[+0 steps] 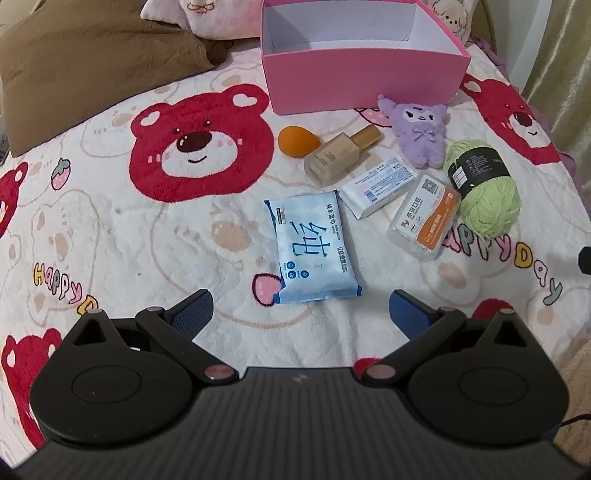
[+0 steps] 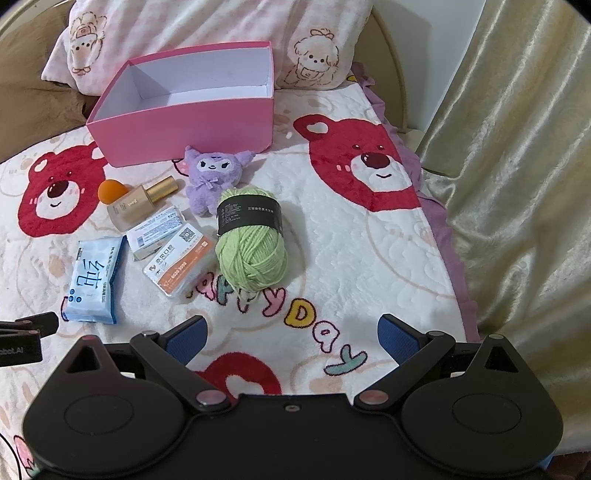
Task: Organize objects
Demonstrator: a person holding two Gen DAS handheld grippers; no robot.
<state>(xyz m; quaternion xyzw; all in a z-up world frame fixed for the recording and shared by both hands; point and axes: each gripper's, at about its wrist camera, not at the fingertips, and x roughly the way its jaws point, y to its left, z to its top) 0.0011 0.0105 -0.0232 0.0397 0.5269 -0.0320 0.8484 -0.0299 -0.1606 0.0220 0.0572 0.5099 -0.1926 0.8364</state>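
An open, empty pink box (image 1: 364,79) (image 2: 184,129) stands at the back of the bed. In front of it lie an orange sponge (image 1: 297,139), a foundation bottle (image 1: 340,153), a purple plush (image 1: 419,129), a white packet (image 1: 380,186), an orange-labelled clear case (image 1: 424,218), green yarn (image 1: 484,188) (image 2: 251,240) and a blue wipes pack (image 1: 314,247) (image 2: 94,280). My left gripper (image 1: 301,306) is open and empty just before the wipes pack. My right gripper (image 2: 291,332) is open and empty, short of the yarn.
A bear-print blanket (image 1: 147,229) covers the bed. A brown pillow (image 1: 85,62) lies back left, printed pillows (image 2: 207,26) behind the box. A shiny curtain (image 2: 517,166) hangs past the bed's right edge. The left gripper's tip (image 2: 29,328) shows in the right wrist view.
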